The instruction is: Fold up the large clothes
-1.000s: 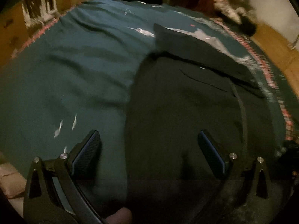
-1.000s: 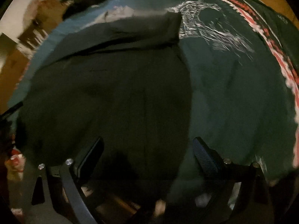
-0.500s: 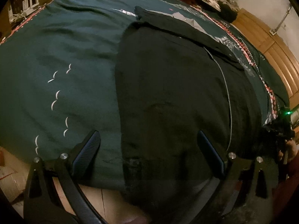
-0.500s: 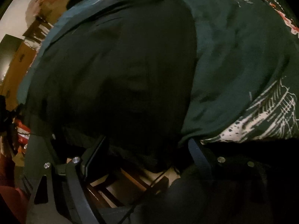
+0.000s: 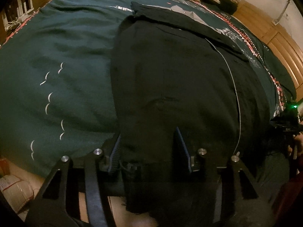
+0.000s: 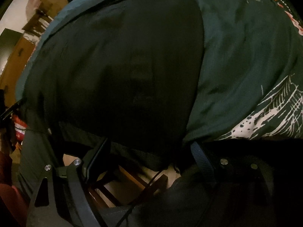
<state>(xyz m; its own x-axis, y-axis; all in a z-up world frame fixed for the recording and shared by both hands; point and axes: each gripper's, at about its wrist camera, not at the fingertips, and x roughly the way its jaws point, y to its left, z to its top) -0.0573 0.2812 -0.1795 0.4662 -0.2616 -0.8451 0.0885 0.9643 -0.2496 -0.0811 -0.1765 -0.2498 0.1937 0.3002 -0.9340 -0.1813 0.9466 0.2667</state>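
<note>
Two tongs in play, one garment. Nearest in the left wrist view, the left tongs [image 5: 149, 149] sit low at the bed's near edge and their jaws are closing, with the near hem of the black garment [image 5: 170, 79] between the fingers; whether the pads press the cloth yet, I cannot tell. Over in the right wrist view, the right tongs [image 6: 151, 155] are wide apart, jaws easing inward slightly, straddling the garment's [image 6: 123, 56] other near corner where it hangs over the edge; the pads are not pinching it. Below them, a wooden frame [image 6: 128, 179] and one dark cable [image 6: 147, 185] show under the overhang.

Further out, the single black garment lies spread flat on one dark green bedspread [image 5: 66, 66], a thin pale cord [image 5: 234, 87] running along its right side. White bird-like marks [image 5: 48, 98] dot the green at left. At the far end, one folded-over black flap [image 5: 180, 21] crosses the garment's top, a red-and-white patterned border [image 5: 250, 43] beyond. Wooden panelling [image 5: 280, 43] stands far right.
</note>
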